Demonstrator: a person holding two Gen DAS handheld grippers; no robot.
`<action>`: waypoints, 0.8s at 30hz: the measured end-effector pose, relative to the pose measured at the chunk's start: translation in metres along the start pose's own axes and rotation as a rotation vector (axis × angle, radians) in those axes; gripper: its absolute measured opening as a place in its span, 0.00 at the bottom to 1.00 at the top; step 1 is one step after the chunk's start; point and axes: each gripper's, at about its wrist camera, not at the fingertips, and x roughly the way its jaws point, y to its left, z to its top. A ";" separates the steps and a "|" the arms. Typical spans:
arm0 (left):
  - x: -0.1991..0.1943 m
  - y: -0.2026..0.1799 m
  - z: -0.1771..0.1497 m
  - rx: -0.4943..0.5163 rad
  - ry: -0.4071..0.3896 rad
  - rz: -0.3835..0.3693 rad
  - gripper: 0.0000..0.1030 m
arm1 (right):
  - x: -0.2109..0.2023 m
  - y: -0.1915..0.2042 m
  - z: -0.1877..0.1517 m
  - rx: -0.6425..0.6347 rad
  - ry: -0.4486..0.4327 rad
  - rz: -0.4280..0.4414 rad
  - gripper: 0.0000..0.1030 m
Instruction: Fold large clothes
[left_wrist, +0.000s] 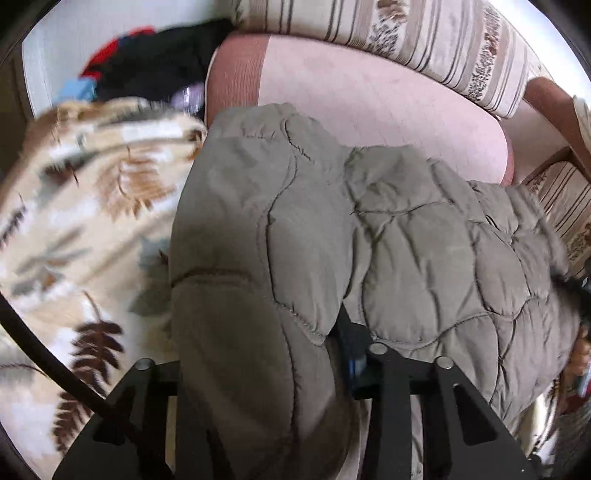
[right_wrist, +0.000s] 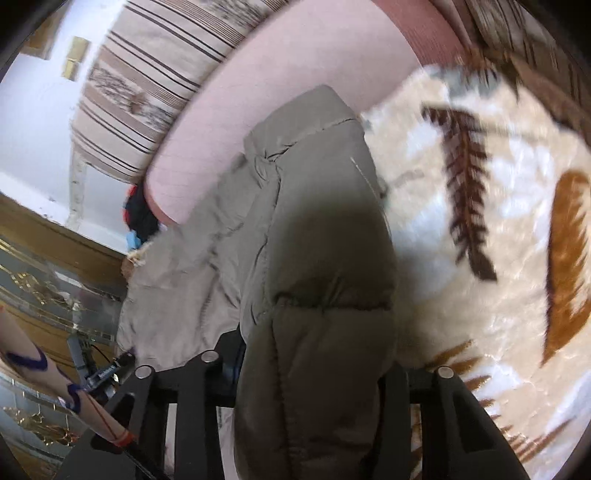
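Note:
A grey-green quilted jacket (left_wrist: 314, 236) lies across a cream blanket with a brown leaf print (left_wrist: 85, 206) and against a pink bolster (left_wrist: 354, 96). My left gripper (left_wrist: 273, 373) is shut on a thick fold of the jacket, which bulges up between its black fingers and hides the tips. In the right wrist view the same jacket (right_wrist: 317, 229) runs away from me, and my right gripper (right_wrist: 306, 380) is shut on another padded fold of it. The leaf blanket (right_wrist: 491, 206) fills the right side there.
Striped cushions (left_wrist: 424, 33) stand behind the bolster, which also shows in the right wrist view (right_wrist: 258, 96). A pile of dark, red and blue clothes (left_wrist: 147, 70) lies at the far left. A gilded wooden cabinet (right_wrist: 40, 295) stands at the left of the right wrist view.

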 end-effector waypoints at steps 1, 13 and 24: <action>-0.006 -0.001 0.003 0.011 -0.014 0.013 0.33 | -0.006 0.007 0.004 -0.008 -0.020 0.012 0.41; 0.016 -0.036 0.013 0.136 -0.064 0.166 0.40 | 0.021 -0.040 0.001 0.057 -0.007 -0.086 0.45; -0.005 -0.028 0.012 0.107 -0.083 0.205 0.48 | -0.018 -0.013 -0.002 0.005 -0.150 -0.383 0.77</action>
